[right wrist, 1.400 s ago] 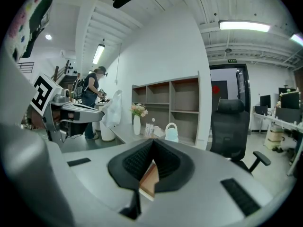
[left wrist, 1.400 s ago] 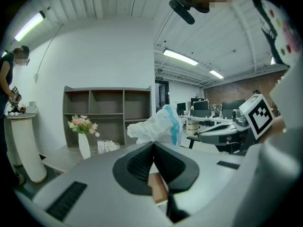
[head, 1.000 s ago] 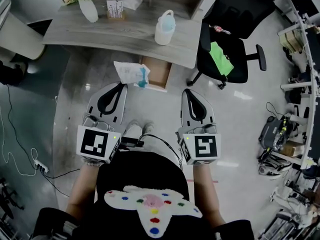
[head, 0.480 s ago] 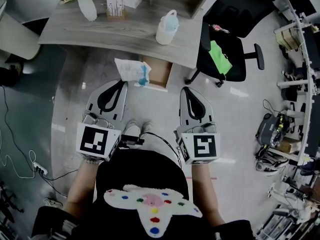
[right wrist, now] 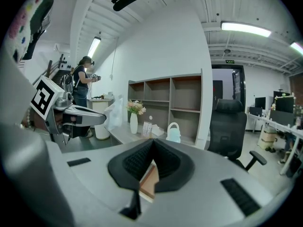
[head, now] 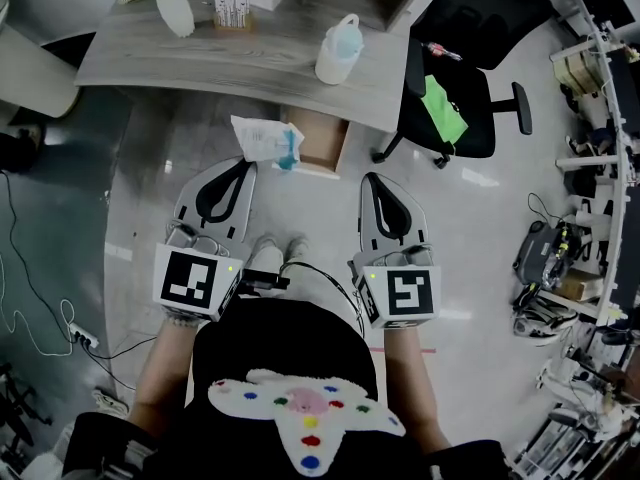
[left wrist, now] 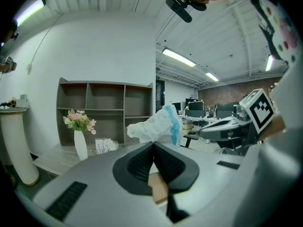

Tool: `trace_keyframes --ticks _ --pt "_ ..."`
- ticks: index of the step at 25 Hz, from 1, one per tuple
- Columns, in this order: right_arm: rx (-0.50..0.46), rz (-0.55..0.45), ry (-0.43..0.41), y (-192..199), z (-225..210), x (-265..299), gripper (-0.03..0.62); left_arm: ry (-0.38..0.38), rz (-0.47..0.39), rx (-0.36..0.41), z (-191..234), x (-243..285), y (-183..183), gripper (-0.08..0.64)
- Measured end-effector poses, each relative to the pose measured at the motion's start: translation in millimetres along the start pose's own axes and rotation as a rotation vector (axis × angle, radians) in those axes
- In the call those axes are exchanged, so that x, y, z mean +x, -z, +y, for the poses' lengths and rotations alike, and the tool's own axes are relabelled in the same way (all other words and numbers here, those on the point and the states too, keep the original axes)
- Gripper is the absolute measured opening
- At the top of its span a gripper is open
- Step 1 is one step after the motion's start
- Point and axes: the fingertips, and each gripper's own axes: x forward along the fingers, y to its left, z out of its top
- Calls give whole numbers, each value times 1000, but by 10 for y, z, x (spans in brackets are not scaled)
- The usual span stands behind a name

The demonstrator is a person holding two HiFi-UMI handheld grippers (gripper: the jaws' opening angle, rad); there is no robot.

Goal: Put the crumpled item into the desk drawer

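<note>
The crumpled white and blue item (head: 265, 140) sticks out past the tip of my left gripper (head: 244, 166), which is shut on it; in the left gripper view the item (left wrist: 156, 126) stands just above the closed jaws. The open desk drawer (head: 318, 140) shows as a brown box under the grey desk (head: 200, 58), just right of the item. My right gripper (head: 372, 181) is held level with the left one, shut with nothing in it. A brown patch of the drawer (right wrist: 148, 181) shows below the closed jaws of the right gripper (right wrist: 152, 143).
On the desk stand a vase of flowers (head: 172, 6), a small card box (head: 231, 13) and a white handled bag (head: 337, 53). A black office chair (head: 452, 93) with a green item on its seat stands right of the drawer. Cables (head: 40, 308) lie on the floor at left.
Both grippers stay almost where they were, the left still shut on the item. The desk and the drawer have slid slightly up in the head view.
</note>
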Motion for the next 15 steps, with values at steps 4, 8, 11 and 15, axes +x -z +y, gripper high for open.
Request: trace_keyframes --ticks 4,8,11,15 --pt "2 12 -7 54 34 27 5 2 15 -5 21 20 87 12" --pt "8 28 -9 144 40 32 5 14 31 -7 -5 55 185 12" --pt "18 47 -3 237 17 39 5 22 48 -10 -28 91 265 12" --pt "36 62 -3 365 -1 72 5 32 45 -17 -61 166 299 12"
